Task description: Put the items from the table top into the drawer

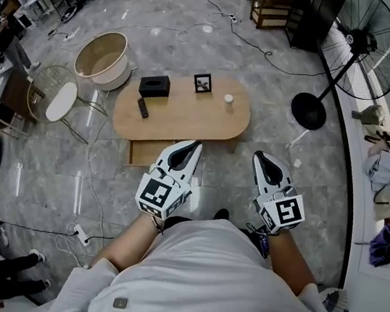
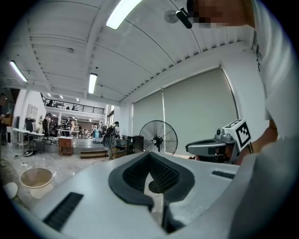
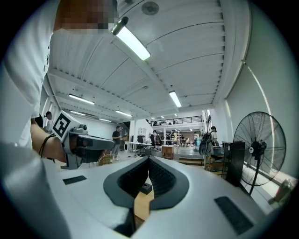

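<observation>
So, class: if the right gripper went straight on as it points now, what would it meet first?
Probably nothing close: the right gripper points level, seemingly passing over the low table; depth is unclear.

Hand-held gripper (image 2: pixel 149 156), jaws together (nothing between), before standing fan (image 2: pixel 158 138)

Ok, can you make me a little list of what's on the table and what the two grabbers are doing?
table: oval wooden table
on top: black box, remote, picture frame, small white cup
drawer: drawer looks pulled open on the near side
grabbers: left gripper and right gripper, both shut and empty, not yet at the table
nearby: fan, round tub
</observation>
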`<state>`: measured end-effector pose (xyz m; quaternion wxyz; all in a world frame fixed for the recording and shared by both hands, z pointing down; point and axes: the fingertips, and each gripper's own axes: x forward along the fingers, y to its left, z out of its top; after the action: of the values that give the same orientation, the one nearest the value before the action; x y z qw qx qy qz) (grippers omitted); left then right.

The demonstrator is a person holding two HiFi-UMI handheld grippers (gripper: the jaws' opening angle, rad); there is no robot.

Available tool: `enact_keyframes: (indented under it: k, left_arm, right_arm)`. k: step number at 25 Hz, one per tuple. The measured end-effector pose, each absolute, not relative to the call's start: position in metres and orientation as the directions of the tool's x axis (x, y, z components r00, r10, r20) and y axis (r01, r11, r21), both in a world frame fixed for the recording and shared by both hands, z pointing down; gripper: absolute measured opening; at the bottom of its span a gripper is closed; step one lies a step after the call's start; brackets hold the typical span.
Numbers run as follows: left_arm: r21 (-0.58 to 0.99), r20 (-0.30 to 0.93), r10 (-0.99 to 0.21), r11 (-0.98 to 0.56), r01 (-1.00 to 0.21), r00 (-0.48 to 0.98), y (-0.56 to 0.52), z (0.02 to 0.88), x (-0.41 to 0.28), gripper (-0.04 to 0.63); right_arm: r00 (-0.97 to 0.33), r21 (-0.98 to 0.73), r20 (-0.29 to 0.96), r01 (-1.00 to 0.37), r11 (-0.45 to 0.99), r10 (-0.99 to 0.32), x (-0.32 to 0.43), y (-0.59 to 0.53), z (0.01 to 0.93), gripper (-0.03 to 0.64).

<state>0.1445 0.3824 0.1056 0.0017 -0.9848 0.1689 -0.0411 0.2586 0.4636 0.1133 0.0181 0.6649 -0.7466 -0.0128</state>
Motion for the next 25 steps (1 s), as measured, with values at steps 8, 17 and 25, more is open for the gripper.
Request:
enact_keyframes:
  k: [8, 17, 25]
  left_arm:
    - [0.005, 0.09, -0.33, -0.943, -0.332, 0.94, 0.356, 0.116, 0.182, 0.009]
    - [0.021, 0.085, -0.301, -0.952, -0.304, 0.95, 0.288, 0.116, 0.201, 0.009]
    - [0.017, 0.084, -0.276, -0.96, -0.279, 0.957, 0.201, 0.115, 0.197, 0.009]
  right_arm:
    - [-0.104, 0.033, 0.029, -0.994, 0.105, -0.994, 0.299, 0.442, 0.12, 0.026]
    - [-0.079, 0.045, 0.056, -0.996, 0.082, -0.995, 0.313, 0.381, 0.121, 0.026]
    - [-0.064, 0.05, 0.051, -0.997, 0.067, -0.997, 0.312, 0.296, 0.12, 0.026]
